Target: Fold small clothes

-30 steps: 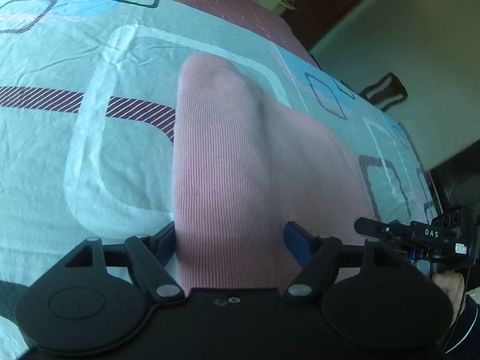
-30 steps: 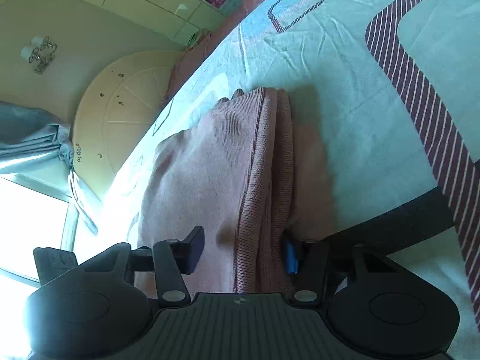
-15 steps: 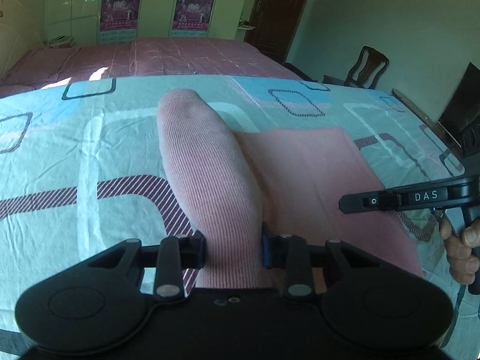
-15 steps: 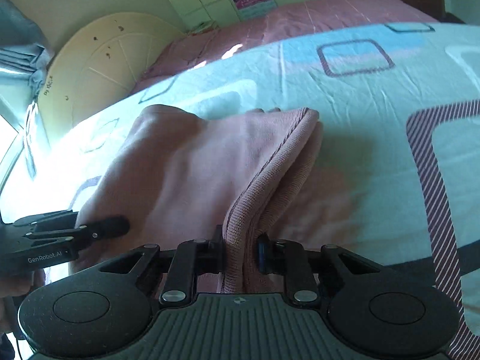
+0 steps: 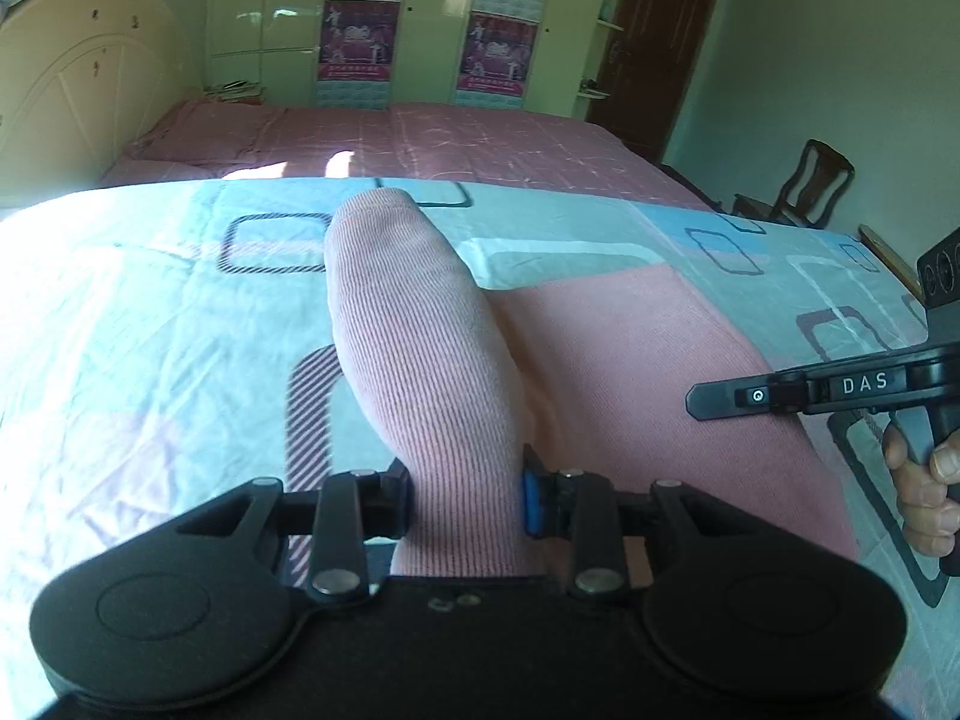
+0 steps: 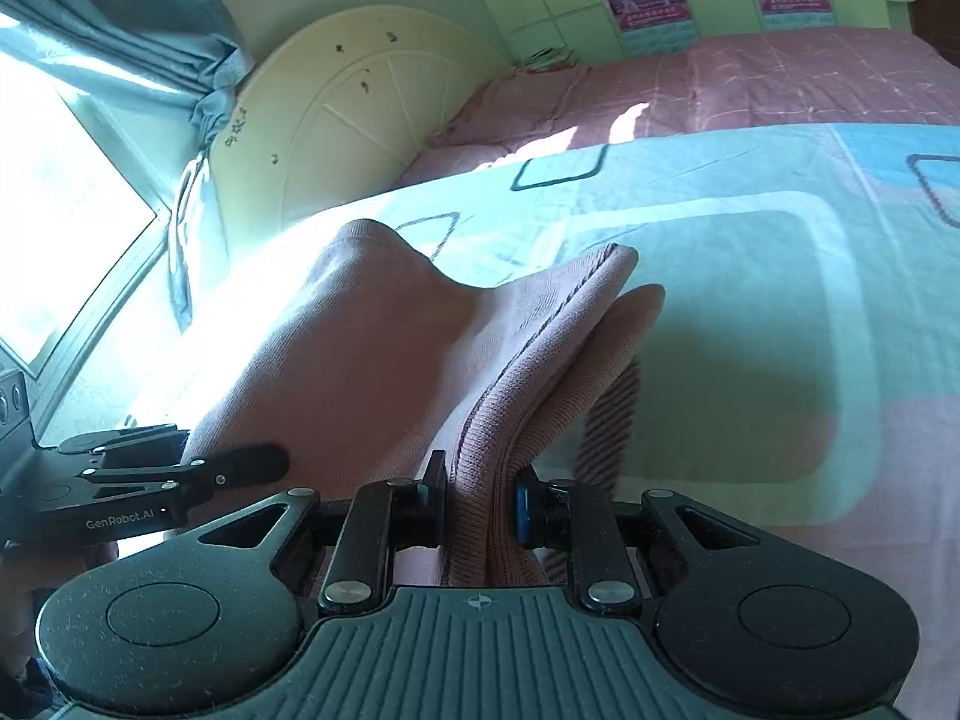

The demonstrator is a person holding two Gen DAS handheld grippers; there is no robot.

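A pink ribbed knit garment (image 5: 630,360) lies on a light blue patterned bedsheet (image 5: 150,330). My left gripper (image 5: 465,498) is shut on one edge of the garment, which rises between its fingers as a raised fold. My right gripper (image 6: 480,501) is shut on the garment's (image 6: 360,348) ribbed hem at the other side, lifted off the sheet (image 6: 750,312). The right gripper also shows in the left wrist view (image 5: 840,387), held by a hand; the left gripper shows in the right wrist view (image 6: 150,474).
A pink bedspread (image 5: 450,138) covers the far part of the bed, with a cream headboard (image 6: 360,120) at the left. Wardrobe doors with posters (image 5: 420,24) stand behind. A wooden chair (image 5: 804,186) and a dark door (image 5: 666,48) are at the right. A curtained window (image 6: 90,120) is bright.
Both grippers closed on the garment's edge and lifted it off the sheet. The views tilted up from the bed toward the room.
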